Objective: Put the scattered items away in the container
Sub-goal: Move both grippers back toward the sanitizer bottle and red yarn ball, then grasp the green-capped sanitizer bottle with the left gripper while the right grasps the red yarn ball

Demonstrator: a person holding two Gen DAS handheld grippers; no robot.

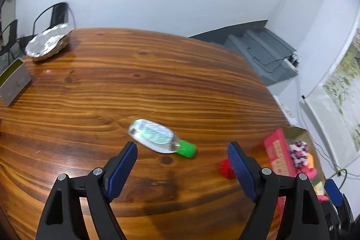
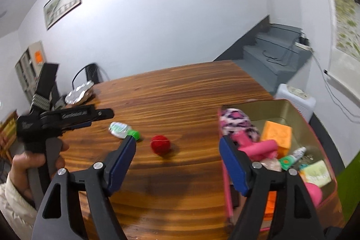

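A small clear bottle (image 1: 153,134) with a green cap lies on its side on the wooden table (image 1: 135,73). My left gripper (image 1: 181,146) hangs open just short of it, nothing between its pads. A red ball (image 1: 225,169) sits half hidden behind its right finger. In the right wrist view the bottle (image 2: 119,127) and red ball (image 2: 160,144) lie ahead, left of the pink-walled container (image 2: 270,109), which holds several items. My right gripper (image 2: 177,141) is open and empty, its right finger at the container's near wall. A hand holds the left gripper (image 2: 105,115) at the left.
A foil-covered dish (image 1: 48,43) and a grey box (image 1: 14,81) stand at the table's far left. Black chairs (image 1: 58,12) are behind them. Grey steps (image 2: 276,53) and a white appliance (image 2: 294,96) lie beyond the table's right side.
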